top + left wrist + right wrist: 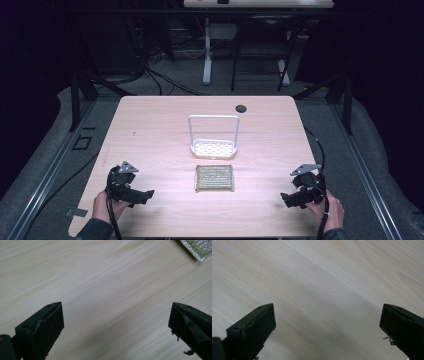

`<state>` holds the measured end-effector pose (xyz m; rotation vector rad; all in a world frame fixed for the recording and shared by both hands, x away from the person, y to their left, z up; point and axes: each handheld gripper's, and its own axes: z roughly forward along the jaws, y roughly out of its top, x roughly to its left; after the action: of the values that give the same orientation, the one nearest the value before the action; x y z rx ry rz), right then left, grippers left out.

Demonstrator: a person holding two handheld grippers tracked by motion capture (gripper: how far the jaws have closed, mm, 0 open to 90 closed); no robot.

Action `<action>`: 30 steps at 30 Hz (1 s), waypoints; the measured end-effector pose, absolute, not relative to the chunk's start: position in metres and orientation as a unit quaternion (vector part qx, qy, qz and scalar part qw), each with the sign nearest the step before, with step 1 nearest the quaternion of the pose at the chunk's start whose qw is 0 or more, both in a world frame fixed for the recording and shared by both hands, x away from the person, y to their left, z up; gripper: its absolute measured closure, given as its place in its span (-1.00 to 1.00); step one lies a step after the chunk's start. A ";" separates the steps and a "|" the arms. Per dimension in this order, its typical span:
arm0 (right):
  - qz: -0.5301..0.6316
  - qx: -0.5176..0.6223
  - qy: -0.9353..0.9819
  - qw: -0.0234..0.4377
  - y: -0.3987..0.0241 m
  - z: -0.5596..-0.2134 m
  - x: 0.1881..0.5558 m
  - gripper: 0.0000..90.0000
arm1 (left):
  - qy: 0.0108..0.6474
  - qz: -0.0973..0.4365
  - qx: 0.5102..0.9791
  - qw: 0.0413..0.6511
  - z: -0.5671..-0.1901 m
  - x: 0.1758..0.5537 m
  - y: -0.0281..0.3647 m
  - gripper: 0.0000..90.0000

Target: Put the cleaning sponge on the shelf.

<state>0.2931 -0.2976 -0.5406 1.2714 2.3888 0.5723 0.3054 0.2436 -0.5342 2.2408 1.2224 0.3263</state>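
Sponge pad [214,178], flat and rectangular with a silvery-green weave, lies between my two grippers on the table [150,130], ahead of both and untouched. Just beyond it stands a white rack [213,147] with a perforated tray and a tall wire handle, apart from the pad by a narrow strip of wood.

My left gripper [142,195] hovers low near the table's near edge, jaws spread wide with nothing between them; in the left gripper view one corner of the pad [197,248] sits up and to the right, well apart from my jaws. My right gripper [289,199] mirrors it on the other side, also released and empty, looking down at bare wood grain.

I judge that nothing is done yet: the pad rests outside the rack. What remains, as I read it, is reaching in, gripping the pad, and setting it into the tray.
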 end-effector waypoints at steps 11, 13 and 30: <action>0.197 0.443 0.857 0.175 -0.297 -0.544 0.297 -1.00 | 0.446 0.123 0.840 0.284 -0.533 0.305 0.240 -1.00; 0.198 0.443 0.856 0.177 -0.297 -0.544 0.298 -1.00 | 0.444 0.122 0.840 0.286 -0.532 0.305 0.239 -1.00; 0.201 0.435 0.859 0.180 -0.295 -0.543 0.299 -1.00 | 0.393 0.123 0.861 0.299 -0.520 0.304 0.216 -1.00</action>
<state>0.2995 -0.2952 -0.5426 1.2303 2.4270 0.5685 0.3038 0.2160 -0.5200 2.2868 1.0450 0.3260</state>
